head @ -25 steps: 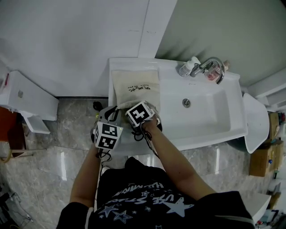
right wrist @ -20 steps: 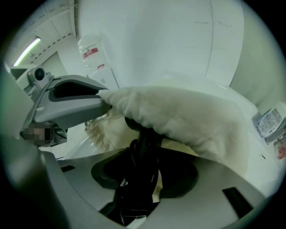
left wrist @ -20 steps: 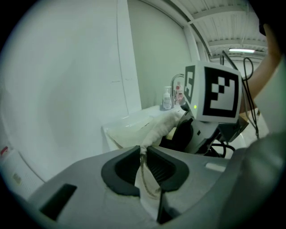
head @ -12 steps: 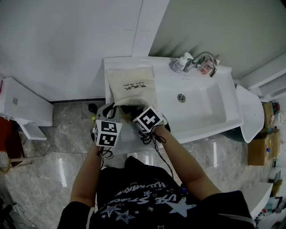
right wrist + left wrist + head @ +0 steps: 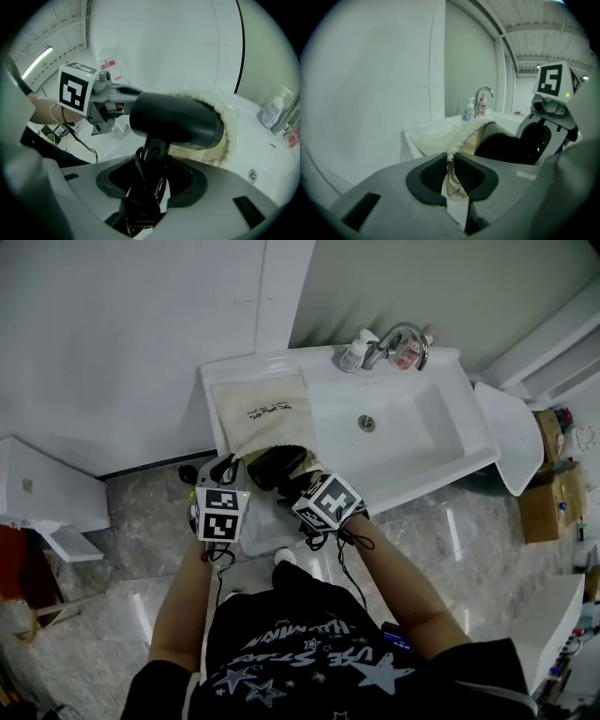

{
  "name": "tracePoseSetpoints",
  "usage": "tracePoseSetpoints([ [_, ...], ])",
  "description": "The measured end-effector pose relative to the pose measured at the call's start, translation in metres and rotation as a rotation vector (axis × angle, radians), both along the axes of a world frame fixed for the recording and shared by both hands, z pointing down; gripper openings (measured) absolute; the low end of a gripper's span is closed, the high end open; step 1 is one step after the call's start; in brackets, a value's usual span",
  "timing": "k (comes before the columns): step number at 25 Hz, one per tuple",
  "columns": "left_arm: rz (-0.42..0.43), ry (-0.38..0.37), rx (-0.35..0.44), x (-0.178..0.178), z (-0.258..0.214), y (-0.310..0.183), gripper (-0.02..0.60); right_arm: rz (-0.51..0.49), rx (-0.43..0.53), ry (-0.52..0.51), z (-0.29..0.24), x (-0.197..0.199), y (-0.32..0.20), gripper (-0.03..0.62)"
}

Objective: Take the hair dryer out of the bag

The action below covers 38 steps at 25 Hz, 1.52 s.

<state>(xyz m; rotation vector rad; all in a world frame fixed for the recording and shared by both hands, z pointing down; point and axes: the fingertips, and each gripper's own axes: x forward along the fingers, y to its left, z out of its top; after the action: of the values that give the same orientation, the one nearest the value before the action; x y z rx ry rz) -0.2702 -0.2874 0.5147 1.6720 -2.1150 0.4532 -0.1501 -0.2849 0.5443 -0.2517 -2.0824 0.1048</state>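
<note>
A cream cloth bag [image 5: 262,420] lies on the counter left of the basin, its mouth toward me. The black hair dryer [image 5: 277,466] sticks halfway out of that mouth; in the right gripper view its barrel [image 5: 176,122] is clear of the fleecy bag rim [image 5: 224,123]. My right gripper [image 5: 151,180] is shut on the dryer's handle and bundled cord. My left gripper [image 5: 451,172] is shut on the bag's edge [image 5: 461,136], pinching the fabric flat. In the head view the left gripper [image 5: 222,507] sits just left of the right gripper [image 5: 309,491].
A white basin [image 5: 403,432] with a chrome tap [image 5: 398,334] lies to the right of the bag. A pump bottle [image 5: 354,354] and a small jar [image 5: 407,352] stand by the tap. Grey marble floor [image 5: 112,587] spreads below the counter.
My right gripper has pulled back toward me and up with the dryer, which now shows outside the bag's mouth. My left gripper has kept its hold on the bag.
</note>
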Motion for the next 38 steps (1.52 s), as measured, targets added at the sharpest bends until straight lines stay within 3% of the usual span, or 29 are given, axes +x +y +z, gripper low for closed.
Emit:
tracePoseSetpoints([
  [10, 0.073, 0.034, 0.009, 0.01, 0.0, 0.019, 0.076, 0.068, 0.022, -0.095, -0.03, 0.026, 0.031, 0.192],
  [13, 0.091, 0.048, 0.019, 0.016, -0.002, 0.03, 0.14, 0.099, 0.032, -0.131, -0.046, 0.036, 0.043, 0.192],
  [17, 0.095, 0.036, 0.065, 0.025, -0.014, 0.055, 0.183, 0.197, 0.04, -0.209, -0.065, 0.047, 0.056, 0.19],
  [22, 0.116, -0.006, 0.139, 0.041, -0.035, 0.103, 0.183, 0.344, 0.085, -0.35, -0.089, 0.052, 0.08, 0.19],
  [30, 0.219, -0.021, 0.201, 0.069, -0.057, 0.171, 0.173, 0.609, 0.117, -0.598, -0.117, 0.057, 0.129, 0.189],
  [38, 0.315, 0.014, 0.229, 0.097, -0.064, 0.206, 0.147, 0.79, 0.151, -0.694, -0.125, 0.089, 0.161, 0.189],
])
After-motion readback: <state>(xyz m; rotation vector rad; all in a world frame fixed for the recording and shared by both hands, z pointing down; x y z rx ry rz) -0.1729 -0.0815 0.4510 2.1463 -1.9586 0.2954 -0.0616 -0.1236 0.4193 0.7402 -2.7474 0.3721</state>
